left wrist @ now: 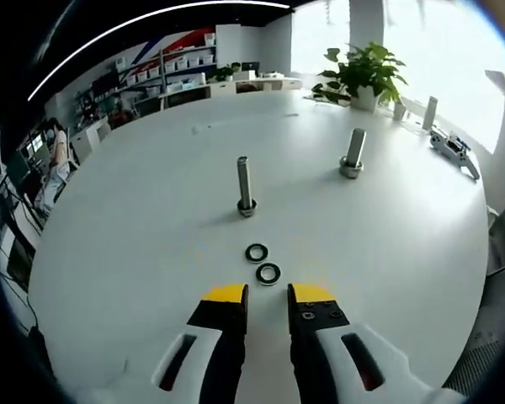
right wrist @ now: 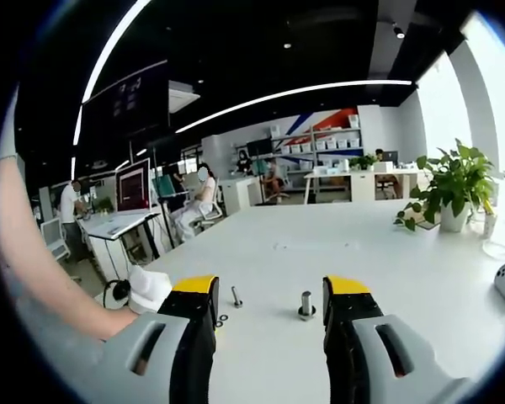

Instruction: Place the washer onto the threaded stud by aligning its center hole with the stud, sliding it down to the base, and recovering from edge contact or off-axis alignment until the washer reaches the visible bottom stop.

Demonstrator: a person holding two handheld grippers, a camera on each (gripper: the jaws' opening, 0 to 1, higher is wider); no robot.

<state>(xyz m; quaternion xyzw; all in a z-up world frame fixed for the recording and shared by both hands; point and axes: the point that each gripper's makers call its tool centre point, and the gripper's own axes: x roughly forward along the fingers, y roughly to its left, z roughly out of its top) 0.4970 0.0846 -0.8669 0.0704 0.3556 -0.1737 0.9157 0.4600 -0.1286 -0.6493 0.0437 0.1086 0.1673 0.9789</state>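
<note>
While two black washers lie flat on the white table (left wrist: 135,252), the near washer (left wrist: 268,273) and the far washer (left wrist: 256,252) sit just beside each other, directly ahead of the left gripper (left wrist: 268,294) and between it and the thin stud (left wrist: 245,184), which stands upright on its base with nothing threaded on it. That line-up looks deliberate: a washer can be picked and carried straight forward to the stud. The left jaws stand slightly apart and hold nothing, their yellow tips just short of the near washer. A thicker stud (left wrist: 353,152) stands well apart to the right, also bare. Seen from the right gripper view, the right gripper (right wrist: 270,296) hangs back with jaws wide and empty, framing both studs from a distance, apparently waiting. A potted plant (left wrist: 364,74) stands at the table's far edge; no tray or bin holds the parts. Placement has not begun.
</note>
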